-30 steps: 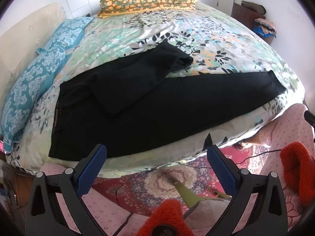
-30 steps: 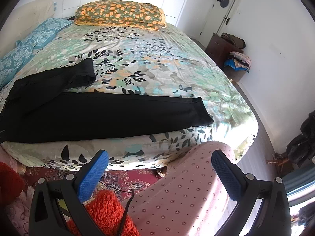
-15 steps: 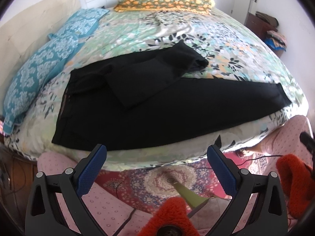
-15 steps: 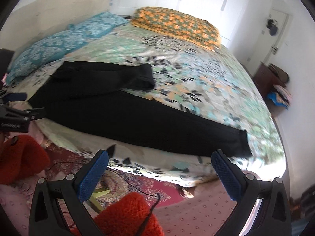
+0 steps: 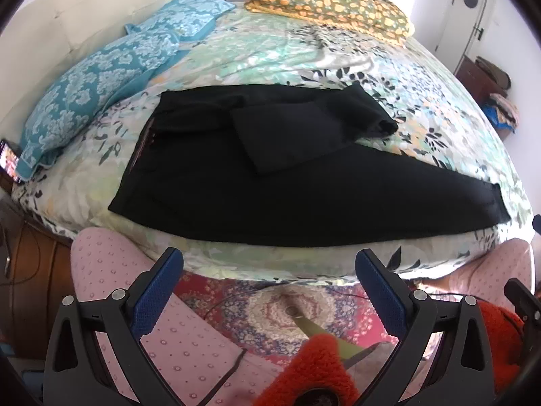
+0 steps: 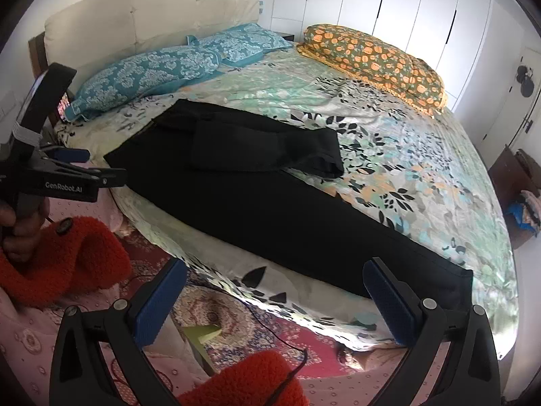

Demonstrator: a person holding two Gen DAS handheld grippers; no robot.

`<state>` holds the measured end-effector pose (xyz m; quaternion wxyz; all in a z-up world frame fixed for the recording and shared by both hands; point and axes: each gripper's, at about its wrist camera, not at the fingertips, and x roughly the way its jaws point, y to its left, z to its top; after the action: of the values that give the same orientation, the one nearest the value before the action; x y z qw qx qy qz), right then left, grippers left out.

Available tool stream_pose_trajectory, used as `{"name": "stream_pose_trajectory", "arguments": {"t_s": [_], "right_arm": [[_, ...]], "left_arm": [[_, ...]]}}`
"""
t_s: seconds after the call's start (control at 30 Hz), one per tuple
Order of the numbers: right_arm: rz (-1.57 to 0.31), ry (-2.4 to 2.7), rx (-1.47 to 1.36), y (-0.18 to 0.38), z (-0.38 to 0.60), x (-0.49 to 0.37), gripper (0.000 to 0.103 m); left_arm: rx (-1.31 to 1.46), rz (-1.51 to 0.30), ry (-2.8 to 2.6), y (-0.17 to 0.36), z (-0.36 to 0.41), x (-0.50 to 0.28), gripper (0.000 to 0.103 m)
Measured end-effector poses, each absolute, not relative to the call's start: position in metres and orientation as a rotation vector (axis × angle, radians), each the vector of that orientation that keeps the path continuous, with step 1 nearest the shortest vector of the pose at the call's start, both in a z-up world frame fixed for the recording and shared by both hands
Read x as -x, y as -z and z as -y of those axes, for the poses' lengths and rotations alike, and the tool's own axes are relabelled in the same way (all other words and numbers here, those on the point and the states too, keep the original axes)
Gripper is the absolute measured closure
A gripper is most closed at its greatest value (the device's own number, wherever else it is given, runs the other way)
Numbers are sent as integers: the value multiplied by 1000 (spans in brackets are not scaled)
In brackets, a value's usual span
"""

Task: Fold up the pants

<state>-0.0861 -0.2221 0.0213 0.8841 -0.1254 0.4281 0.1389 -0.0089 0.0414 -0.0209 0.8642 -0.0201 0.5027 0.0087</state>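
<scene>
Black pants (image 5: pixel 304 182) lie along the bed's (image 5: pixel 439 77) near edge; one leg is already doubled back, one still extended; left tool (image 5: pixel 270 287) and right tool (image 6: pixel 274 291) gape wide, empty, short of the bed.

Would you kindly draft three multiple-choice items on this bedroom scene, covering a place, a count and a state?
1. Where do the black pants lie?
A. on the rug
B. on the floral bedspread
C. on the orange pillow

2. How many blue patterned pillows lie by the headboard?
A. one
B. two
C. four

3. How are the two grippers?
A. both open, holding nothing
B. both shut on cloth
C. one gripping a pillow

Answers: 1 B, the pants are spread near the bed's edge; 2 B, two lie end to end; 3 A, the left gripper and right gripper gape short of the bed.
</scene>
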Motion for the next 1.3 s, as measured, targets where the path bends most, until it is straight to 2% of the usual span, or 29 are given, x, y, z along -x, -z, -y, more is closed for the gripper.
{"name": "stream_pose_trajectory", "arguments": {"t_s": [1.3], "right_arm": [[-884,-309,230,-18,231,87,0]], "left_arm": [[-115,-1063,71,22,-2,3,1]]}}
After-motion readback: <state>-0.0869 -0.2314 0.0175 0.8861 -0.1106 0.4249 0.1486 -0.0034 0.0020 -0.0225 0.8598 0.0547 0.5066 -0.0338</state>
